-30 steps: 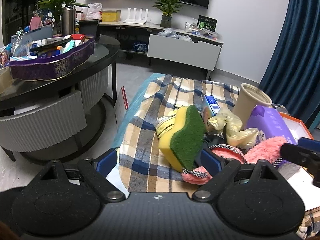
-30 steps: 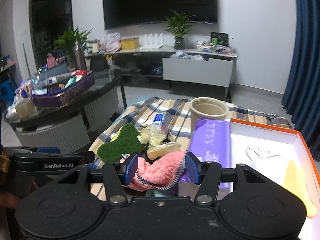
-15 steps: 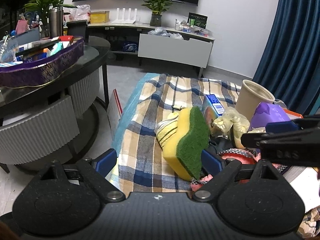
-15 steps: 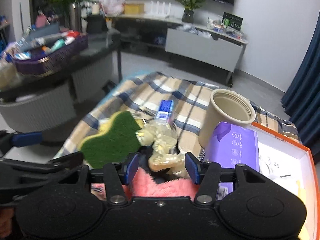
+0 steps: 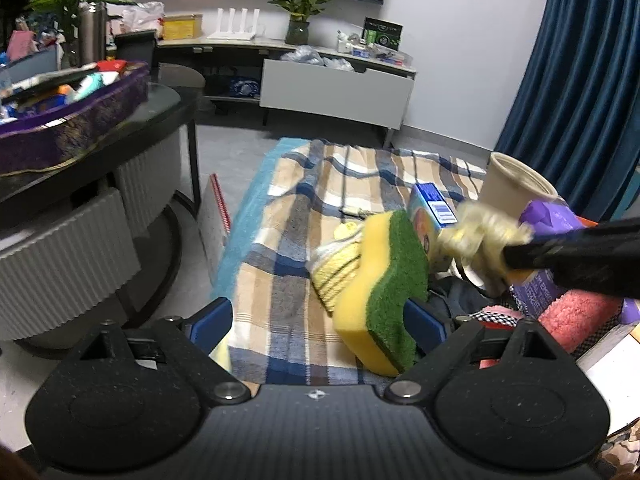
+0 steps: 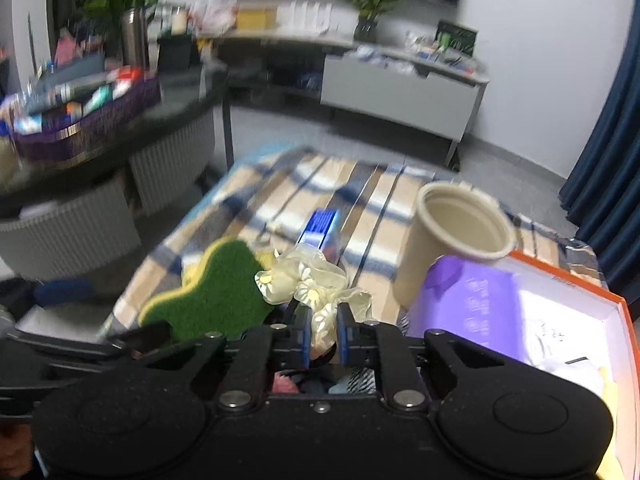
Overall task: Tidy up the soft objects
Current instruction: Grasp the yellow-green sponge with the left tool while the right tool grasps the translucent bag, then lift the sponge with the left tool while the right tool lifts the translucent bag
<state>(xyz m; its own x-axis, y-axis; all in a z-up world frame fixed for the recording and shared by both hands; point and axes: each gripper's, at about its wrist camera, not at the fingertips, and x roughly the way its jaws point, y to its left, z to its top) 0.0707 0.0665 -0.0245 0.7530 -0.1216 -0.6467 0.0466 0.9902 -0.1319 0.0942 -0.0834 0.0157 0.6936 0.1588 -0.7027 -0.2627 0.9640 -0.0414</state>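
A yellow sponge with a green scouring face (image 5: 380,276) (image 6: 216,292) stands on edge on the plaid cloth (image 5: 288,280). It sits between the spread jaws of my left gripper (image 5: 316,320), close to the right pad; that gripper is open. A pale yellow floral cloth (image 6: 316,280) (image 5: 476,232) is bunched beside the sponge. My right gripper (image 6: 323,330) has its jaws closing, and its blue pads pinch the lower end of that cloth. A pink fluffy piece (image 5: 576,316) and a yellow striped cloth (image 5: 336,272) lie in the same pile.
A beige cup (image 6: 456,232) stands at the right, behind a purple pack (image 6: 472,304) and an orange-rimmed white box (image 6: 568,280). A small blue carton (image 5: 434,208) lies behind the sponge. A dark round table (image 5: 120,128) with a purple tray stands at the left.
My right gripper moved forward from the pink fluffy piece to the floral cloth and its jaws went from wide to nearly together on it. My left gripper crept closer to the sponge.
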